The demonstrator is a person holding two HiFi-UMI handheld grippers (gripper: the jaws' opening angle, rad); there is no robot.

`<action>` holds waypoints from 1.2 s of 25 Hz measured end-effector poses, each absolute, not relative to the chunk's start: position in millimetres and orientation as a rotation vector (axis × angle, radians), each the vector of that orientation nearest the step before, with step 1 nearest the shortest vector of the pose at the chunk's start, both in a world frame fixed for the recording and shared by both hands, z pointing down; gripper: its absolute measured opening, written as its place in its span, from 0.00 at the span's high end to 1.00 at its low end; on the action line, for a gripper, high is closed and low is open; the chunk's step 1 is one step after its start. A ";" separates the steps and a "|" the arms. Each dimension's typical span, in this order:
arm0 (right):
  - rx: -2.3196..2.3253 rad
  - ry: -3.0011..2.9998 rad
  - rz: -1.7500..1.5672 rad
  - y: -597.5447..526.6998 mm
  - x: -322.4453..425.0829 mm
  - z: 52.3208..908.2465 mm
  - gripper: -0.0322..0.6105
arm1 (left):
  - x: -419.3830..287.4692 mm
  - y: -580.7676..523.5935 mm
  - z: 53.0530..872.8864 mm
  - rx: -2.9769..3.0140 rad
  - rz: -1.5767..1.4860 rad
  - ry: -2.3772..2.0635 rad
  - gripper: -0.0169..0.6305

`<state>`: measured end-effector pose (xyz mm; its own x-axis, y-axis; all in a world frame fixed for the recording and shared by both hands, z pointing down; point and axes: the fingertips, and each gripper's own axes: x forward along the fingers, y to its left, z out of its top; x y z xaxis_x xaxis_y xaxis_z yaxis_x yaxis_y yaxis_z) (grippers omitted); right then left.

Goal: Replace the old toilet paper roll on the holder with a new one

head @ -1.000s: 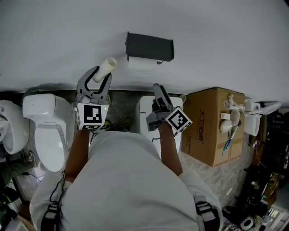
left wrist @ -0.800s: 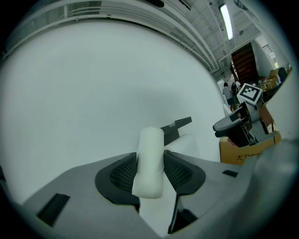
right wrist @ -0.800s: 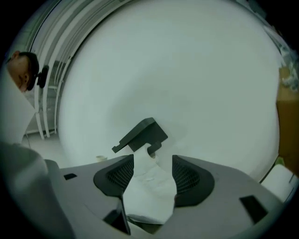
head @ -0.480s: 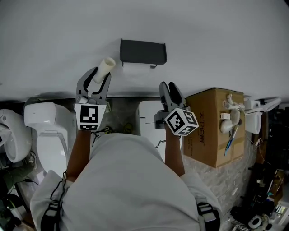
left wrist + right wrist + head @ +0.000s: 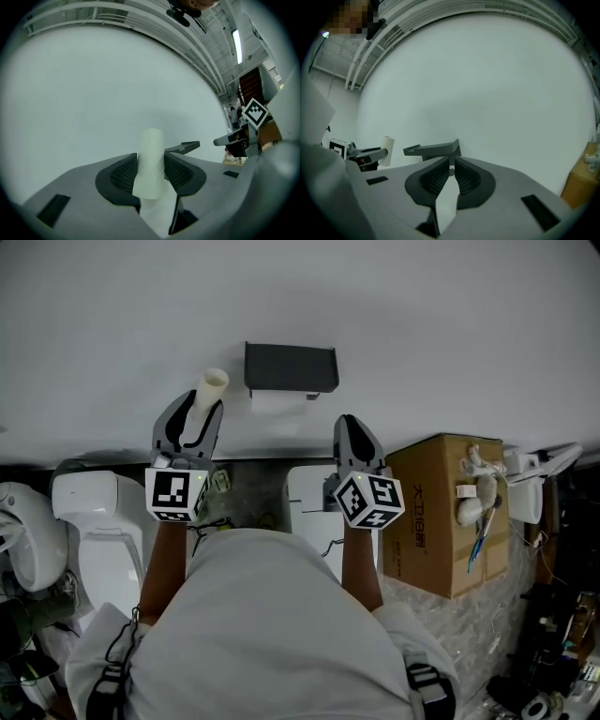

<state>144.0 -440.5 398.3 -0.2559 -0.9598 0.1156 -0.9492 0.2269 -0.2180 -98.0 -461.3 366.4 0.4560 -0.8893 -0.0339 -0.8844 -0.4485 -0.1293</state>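
Item, left gripper (image 5: 194, 411): jaws were held wide and clamped on an empty cardboard toilet-roll tube (image 5: 210, 387), which was gripped at its lower half between the ribbed pads (image 5: 123, 174) and projected past the fingertips toward the white wall (image 5: 422, 324). In the left gripper view the tube (image 5: 151, 159) was seen upright between both pads, with its end open. Item, right gripper (image 5: 350, 425): jaws had just been closing and were drawn almost together, with only a sliver left between the pads (image 5: 439, 177); nothing was held between them. Item, dark grey holder (image 5: 291, 368): it was mounted on the wall between and above the two grippers, just right of the tube's tip and apart from it. A pale shape was noted under its lower edge and could not be made out. Both grippers were raised side by side and pointed toward the wall. Item, white toilet (image 5: 89, 517): it was set below left. Item, cardboard box (image 5: 441, 512): it was set below right, beside the right gripper's marker cube (image 5: 371, 500).
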 end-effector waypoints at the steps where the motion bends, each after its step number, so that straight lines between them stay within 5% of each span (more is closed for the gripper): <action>1: -1.896 2.428 -0.370 -440.6 143.7 397.6 0.89 | -99.4 -461.4 365.0 -2.566 -0.052 1.583 0.66; 30: -1.895 2.525 -0.206 -446.0 125.2 387.3 0.94 | -136.5 -457.5 356.7 -2.528 0.025 1.718 0.66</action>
